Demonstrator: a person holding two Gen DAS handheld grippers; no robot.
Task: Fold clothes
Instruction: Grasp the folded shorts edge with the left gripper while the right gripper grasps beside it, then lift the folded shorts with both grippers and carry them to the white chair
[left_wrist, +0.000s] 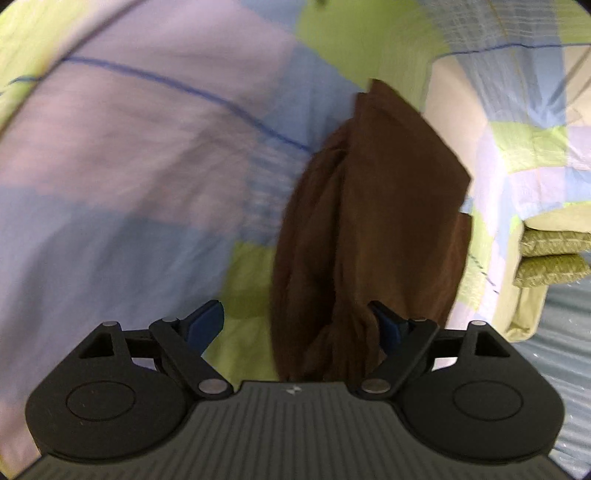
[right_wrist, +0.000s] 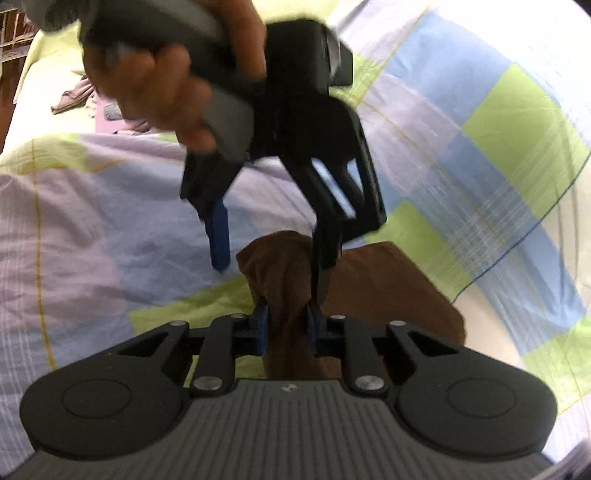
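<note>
2 tools work a brown garment (right_wrist: 369, 280) above the checked bedspread (right_wrist: 480, 122). Right tool (right_wrist: 286, 325) is clamped on a bunched edge; left tool (left_wrist: 295, 321) hangs apart. Garment looks partly folded, not yet laid flat.

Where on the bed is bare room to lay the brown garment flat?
Bare checked bedspread lies left of the brown garment, and more to its right. Crowded: around the garment, where the left gripper hangs open and the right gripper pinches it; loose clothes far left.
</note>
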